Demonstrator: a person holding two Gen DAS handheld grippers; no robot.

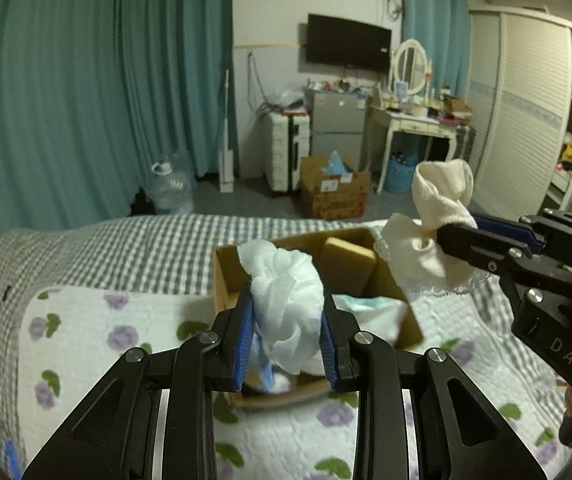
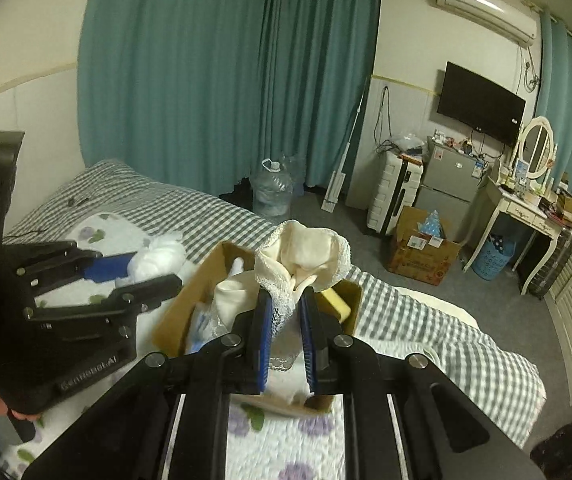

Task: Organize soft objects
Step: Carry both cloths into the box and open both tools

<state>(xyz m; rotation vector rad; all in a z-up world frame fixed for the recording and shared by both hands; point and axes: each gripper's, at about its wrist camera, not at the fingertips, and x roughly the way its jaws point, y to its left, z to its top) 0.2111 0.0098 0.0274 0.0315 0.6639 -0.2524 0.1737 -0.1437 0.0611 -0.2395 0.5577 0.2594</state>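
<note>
My left gripper (image 1: 288, 300) is shut on a white mesh bath puff (image 1: 286, 296) and holds it above the near side of an open cardboard box (image 1: 222, 280) on the bed. My right gripper (image 2: 288, 300) is shut on a cream lace-trimmed cloth (image 2: 306, 256) and holds it above the box (image 2: 174, 320). In the left wrist view the right gripper (image 1: 446, 236) and the cream cloth (image 1: 434, 216) hang over the box's right edge. In the right wrist view the left gripper (image 2: 158, 268) and the puff (image 2: 158, 260) are left of the box. A yellow sponge (image 1: 348, 264) and pale cloths lie inside.
The box sits on a white floral quilt (image 1: 126, 340) over a grey checked bedsheet (image 1: 126, 248). Beyond the bed are teal curtains (image 1: 106, 80), a water jug (image 1: 170, 192), a floor carton (image 1: 334, 192), a small fridge (image 1: 336, 120) and a dressing table (image 1: 414, 124).
</note>
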